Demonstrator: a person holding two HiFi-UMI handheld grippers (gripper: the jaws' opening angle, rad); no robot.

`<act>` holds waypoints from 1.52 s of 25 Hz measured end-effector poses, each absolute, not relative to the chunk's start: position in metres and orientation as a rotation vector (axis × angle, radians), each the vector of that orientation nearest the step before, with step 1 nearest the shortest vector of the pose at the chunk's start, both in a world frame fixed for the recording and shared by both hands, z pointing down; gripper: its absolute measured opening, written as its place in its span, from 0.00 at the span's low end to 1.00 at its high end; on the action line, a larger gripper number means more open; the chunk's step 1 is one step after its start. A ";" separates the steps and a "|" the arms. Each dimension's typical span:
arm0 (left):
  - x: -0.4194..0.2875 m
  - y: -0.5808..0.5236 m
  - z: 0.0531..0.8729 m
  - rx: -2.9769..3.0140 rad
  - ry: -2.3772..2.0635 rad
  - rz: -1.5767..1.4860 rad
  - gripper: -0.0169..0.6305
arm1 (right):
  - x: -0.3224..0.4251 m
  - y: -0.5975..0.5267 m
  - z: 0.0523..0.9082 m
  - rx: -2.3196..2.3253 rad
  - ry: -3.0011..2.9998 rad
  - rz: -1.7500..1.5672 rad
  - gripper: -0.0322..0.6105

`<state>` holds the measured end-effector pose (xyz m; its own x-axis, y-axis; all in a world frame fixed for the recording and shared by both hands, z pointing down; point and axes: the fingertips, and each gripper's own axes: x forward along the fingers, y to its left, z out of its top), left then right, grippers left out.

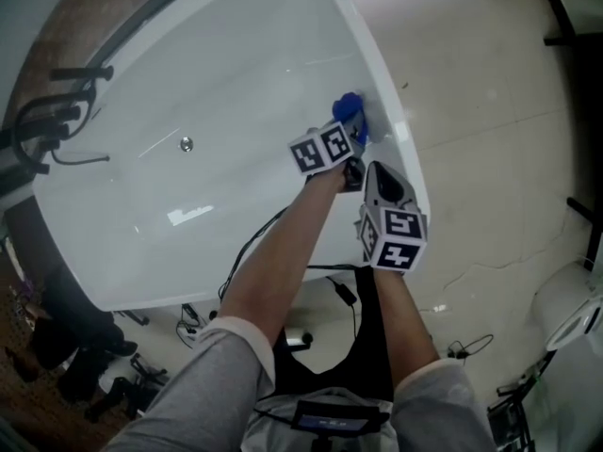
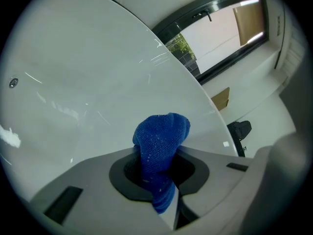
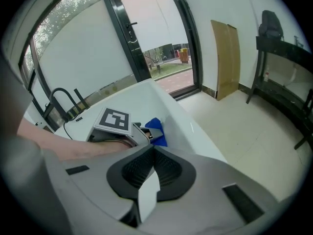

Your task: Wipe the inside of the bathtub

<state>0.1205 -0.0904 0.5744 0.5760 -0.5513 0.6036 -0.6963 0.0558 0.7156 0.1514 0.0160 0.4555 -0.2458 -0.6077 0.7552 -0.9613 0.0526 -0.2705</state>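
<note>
A white bathtub (image 1: 217, 73) fills the upper left of the head view, with a round drain (image 1: 187, 143) on its floor. My left gripper (image 1: 350, 132) reaches inside near the right rim, shut on a blue cloth (image 1: 349, 113) that is pressed to the tub's inner wall. In the left gripper view the blue cloth (image 2: 160, 146) bulges out between the jaws against the tub wall (image 2: 88, 82). My right gripper (image 1: 382, 182) hangs over the rim, shut with nothing in it. From the right gripper view I see the left gripper's marker cube (image 3: 116, 121) and the cloth (image 3: 156, 129).
A black faucet (image 1: 58, 121) stands at the tub's far left end. Cables (image 1: 334, 281) trail over the tiled floor (image 1: 490, 149) beside the tub. A cardboard sheet (image 3: 226, 58) leans on the wall, and a dark rack (image 3: 286, 67) stands at the right.
</note>
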 end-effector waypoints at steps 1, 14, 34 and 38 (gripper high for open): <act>0.123 -0.089 0.569 1.606 -1.069 0.145 0.13 | 0.154 0.017 0.451 1.572 -1.893 1.062 0.06; 0.149 -0.074 0.516 1.610 -1.022 0.092 0.13 | 0.186 0.024 0.420 1.616 -1.854 1.051 0.06; 0.120 -0.062 0.603 1.602 -1.036 0.200 0.13 | 0.151 0.005 0.446 1.544 -1.909 1.049 0.06; 0.112 -0.065 0.624 1.613 -1.037 0.220 0.13 | 0.142 -0.003 0.462 1.528 -1.915 1.049 0.06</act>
<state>0.1117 -0.0646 0.6244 0.5923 -0.5004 0.6316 -0.7137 0.0381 0.6994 0.1422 -0.0031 0.4624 -0.2678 -0.5978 0.7556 -0.9586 0.0866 -0.2712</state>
